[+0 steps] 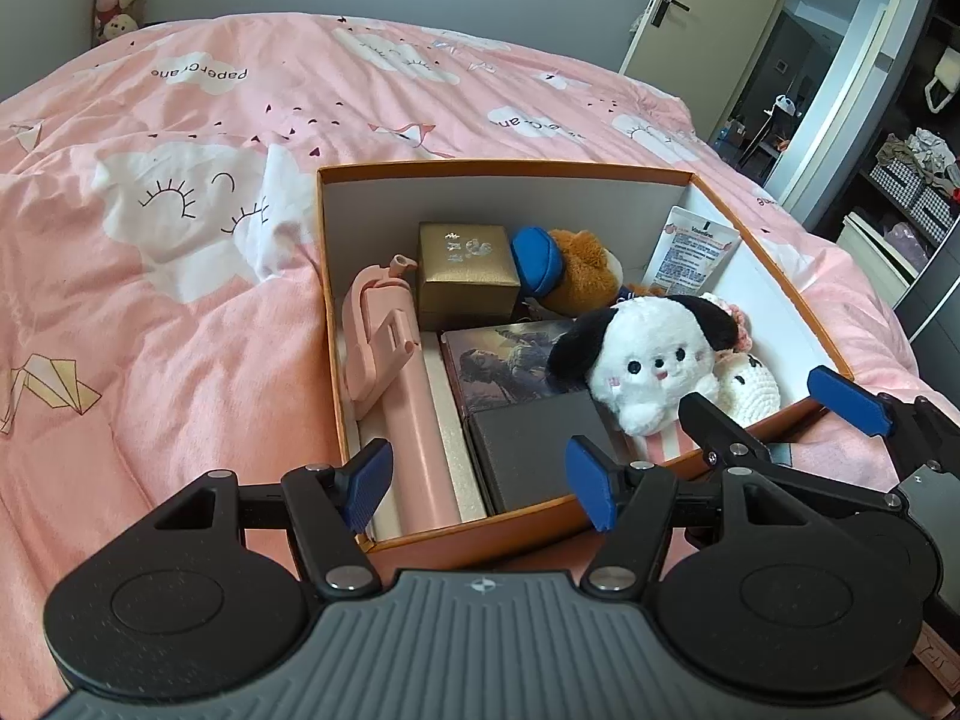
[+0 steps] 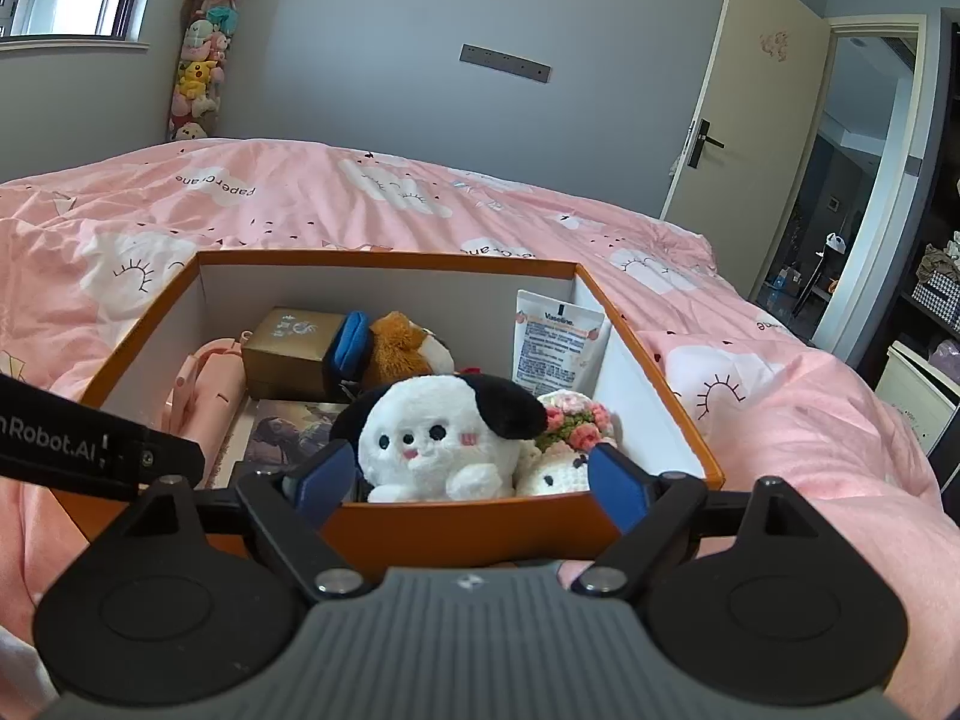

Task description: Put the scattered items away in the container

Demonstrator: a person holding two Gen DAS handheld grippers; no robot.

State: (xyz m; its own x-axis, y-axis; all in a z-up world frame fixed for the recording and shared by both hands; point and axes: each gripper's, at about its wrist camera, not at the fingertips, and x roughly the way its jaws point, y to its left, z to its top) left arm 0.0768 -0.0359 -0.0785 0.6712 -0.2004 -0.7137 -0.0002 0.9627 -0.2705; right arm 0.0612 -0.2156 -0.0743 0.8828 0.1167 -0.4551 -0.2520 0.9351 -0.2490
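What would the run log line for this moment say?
stage: items in orange box | left tool: open, empty | right tool: open, empty, before white dog plush | bedspread: no loose items seen

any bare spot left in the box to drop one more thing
Little. The box floor is covered. Free patches: the back left corner behind the pink tube and gold case, and the strip between the lotion tube and the right wall. The plush dog crowds the front.

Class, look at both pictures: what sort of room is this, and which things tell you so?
Most likely a bedroom: a bed with a pink quilt, a column of hanging plush toys in the corner, and a door opening onto another room.
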